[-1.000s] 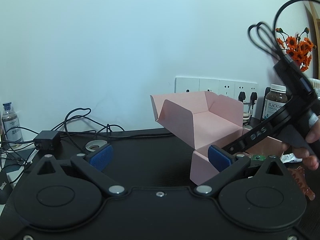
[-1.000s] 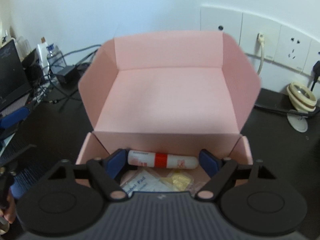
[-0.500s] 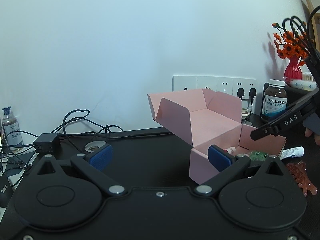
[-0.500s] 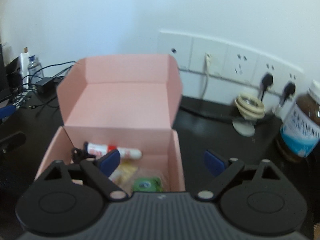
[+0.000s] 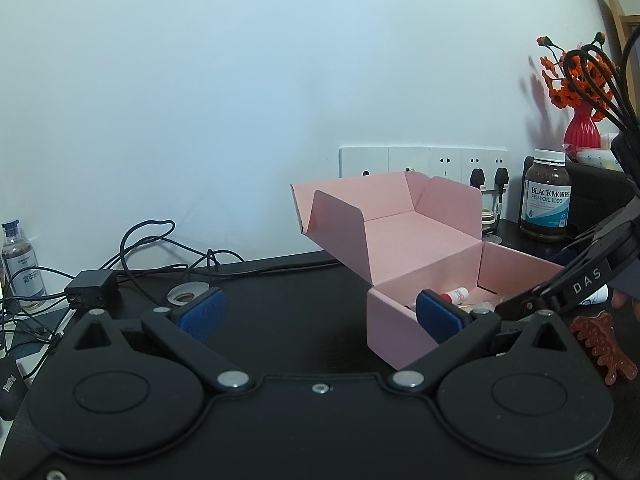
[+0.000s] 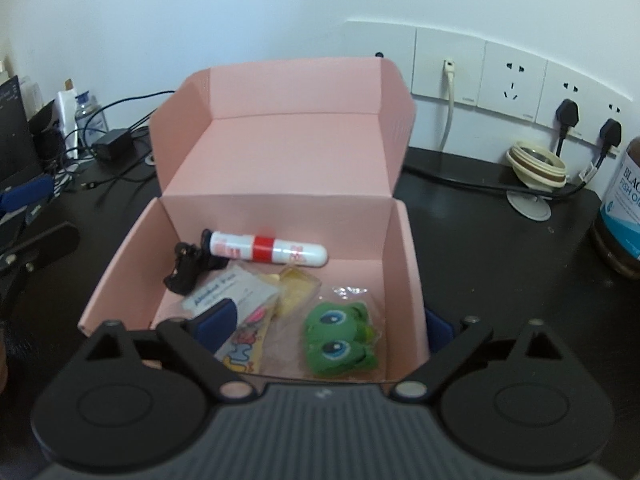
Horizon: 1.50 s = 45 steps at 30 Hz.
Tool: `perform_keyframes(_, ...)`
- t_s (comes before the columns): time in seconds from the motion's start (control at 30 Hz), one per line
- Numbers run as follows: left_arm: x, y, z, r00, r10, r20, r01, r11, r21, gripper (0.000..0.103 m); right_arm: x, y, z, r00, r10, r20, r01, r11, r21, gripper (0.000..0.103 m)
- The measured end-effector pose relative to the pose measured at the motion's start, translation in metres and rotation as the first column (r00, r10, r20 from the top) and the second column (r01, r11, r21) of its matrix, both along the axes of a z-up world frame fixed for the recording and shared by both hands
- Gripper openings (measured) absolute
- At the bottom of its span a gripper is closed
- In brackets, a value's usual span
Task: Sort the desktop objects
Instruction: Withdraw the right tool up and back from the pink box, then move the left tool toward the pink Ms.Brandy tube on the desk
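An open pink box point(image 6: 276, 168) holds a white tube with a red band point(image 6: 268, 250), a black clip point(image 6: 186, 268), an alcohol pad packet point(image 6: 232, 290), a yellow packet point(image 6: 298, 286) and a green frog toy point(image 6: 340, 336). My right gripper point(image 6: 328, 322) hovers over the box's near edge. Its jaws are opening: one pad is inside the box, the other outside its right wall, and neither presses on anything. My left gripper point(image 5: 320, 316) stands open and empty, left of the pink box point(image 5: 424, 240). A brown hair claw point(image 5: 604, 340) lies right of the box.
A fish oil bottle point(image 5: 548, 200) and a red vase of orange flowers point(image 5: 582, 128) stand at the back right. Wall sockets point(image 6: 480, 76) with plugged cables run behind the box. A power adapter point(image 5: 94, 284), a tape roll point(image 5: 186, 294) and a small bottle point(image 5: 22, 260) sit left.
The white tube was between my right gripper's pads a second ago and now lies loose in the box. The right gripper has drawn back and widened. The left gripper has stayed put.
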State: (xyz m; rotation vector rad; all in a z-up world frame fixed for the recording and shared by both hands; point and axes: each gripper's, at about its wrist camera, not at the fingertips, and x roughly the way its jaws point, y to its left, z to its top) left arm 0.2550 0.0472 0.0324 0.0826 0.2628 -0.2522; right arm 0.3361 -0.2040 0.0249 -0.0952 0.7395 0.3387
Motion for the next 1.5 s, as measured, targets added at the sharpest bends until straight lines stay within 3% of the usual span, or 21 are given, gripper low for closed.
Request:
perform_keyframes(0.33,0.001,0.001,-0.001,1.000,-0.005,-0.004,0.005,1.000,0.000,0.103,-0.004,-0.004,0.000,1.000,0.004,-0.015,-0.003,1.000,0.030,0.094)
perform_keyframes(0.57,0.000,0.001,-0.001,1.000,-0.007,0.000,0.007,1.000,0.004,0.103,-0.008,-0.006,0.005,0.999,-0.007,0.034,0.006,1.000,0.023,0.095)
perform_keyframes(0.67,0.001,0.000,-0.001,1.000,-0.008,-0.002,0.008,1.000,0.005,0.103,-0.012,-0.008,0.005,0.999,-0.006,0.047,0.005,1.000,0.029,0.102)
perform_keyframes(0.93,0.000,-0.001,-0.002,1.000,-0.012,0.001,0.012,1.000,0.014,0.103,-0.018,-0.007,0.006,0.997,-0.014,0.077,0.016,1.000,-0.017,0.102)
perform_keyframes(1.27,-0.001,-0.004,-0.003,1.000,-0.021,0.011,0.021,0.999,0.036,0.103,-0.058,-0.021,0.014,0.970,0.053,0.235,-0.058,0.998,0.014,0.102)
perform_keyframes(1.5,-0.005,-0.008,-0.005,0.999,-0.039,0.033,0.037,0.998,0.058,0.103,-0.086,-0.033,0.011,0.966,-0.034,0.258,0.032,0.999,0.013,0.102)
